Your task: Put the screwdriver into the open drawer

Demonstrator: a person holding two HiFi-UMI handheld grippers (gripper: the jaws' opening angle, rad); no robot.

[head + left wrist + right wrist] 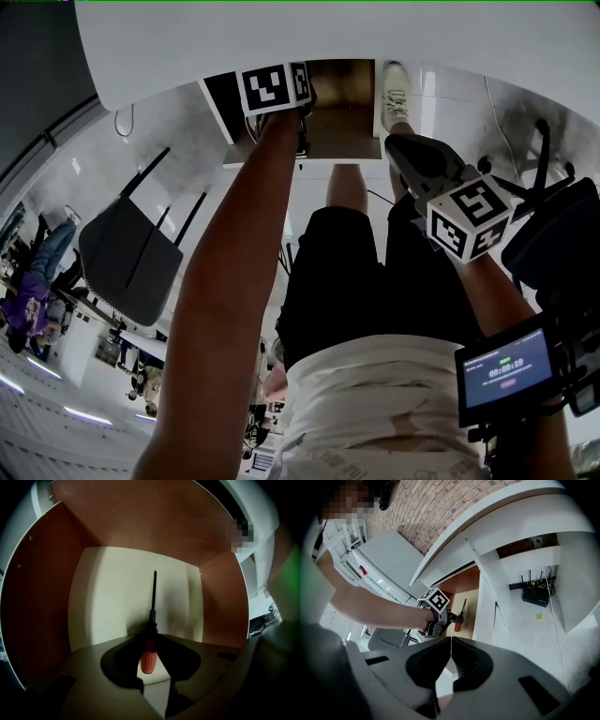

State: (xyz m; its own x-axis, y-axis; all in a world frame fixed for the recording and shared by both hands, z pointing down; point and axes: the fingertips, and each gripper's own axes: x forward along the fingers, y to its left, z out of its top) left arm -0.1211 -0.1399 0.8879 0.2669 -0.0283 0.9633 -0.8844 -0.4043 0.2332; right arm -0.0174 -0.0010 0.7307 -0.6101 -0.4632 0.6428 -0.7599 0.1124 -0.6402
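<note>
I see a brick wall (454, 508) behind the curved white surface (525, 513). Black router (536, 595) sits below it, on pale floor (525, 639). Grey chair (131, 253) on the left.

Red-handled, black-shafted screwdriver (149, 654), tip pointing into open drawer (42, 597); drawer walls brown, floor pale.

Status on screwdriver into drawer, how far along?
Done: drawer is open, screwdriver picked up. In hand: left gripper clamps its red handle, shaft pointing into the drawer. Left: set it down, release, withdraw. Right gripper is shut, empty.
</note>
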